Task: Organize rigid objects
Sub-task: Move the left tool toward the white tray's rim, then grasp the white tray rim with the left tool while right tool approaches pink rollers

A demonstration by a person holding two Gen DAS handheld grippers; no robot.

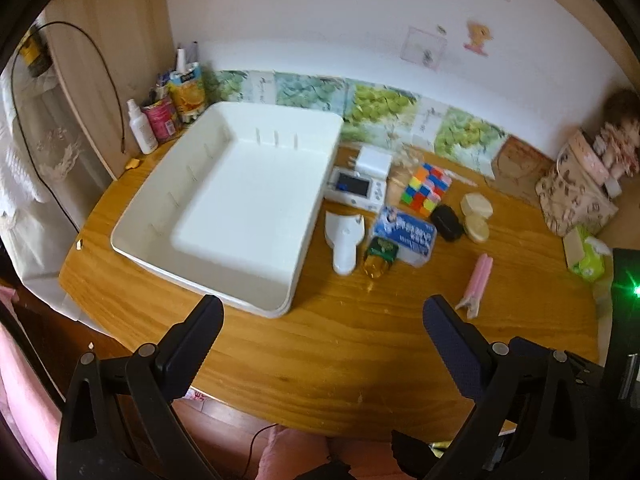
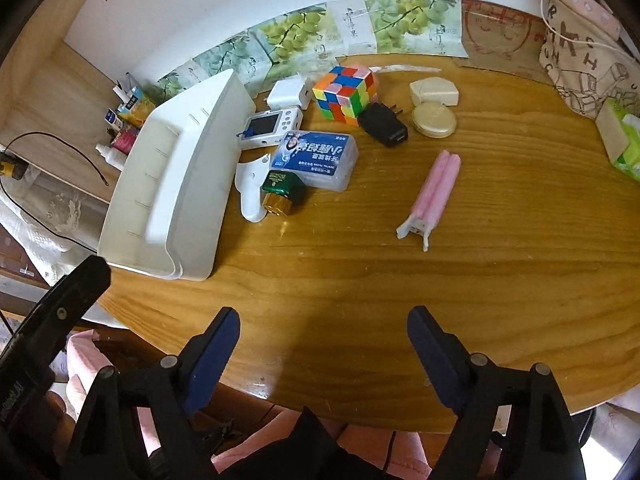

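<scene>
White plastic tray (image 1: pixel 224 208) sits bare inside; both grippers' jaws spread wide, holding nothing.

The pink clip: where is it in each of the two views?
Left wrist: pink clip lies right of centre, alone on the table.
Right wrist: pink clip lies right of centre.
Shared landmark: the colour cube, farther back on the table.
</scene>
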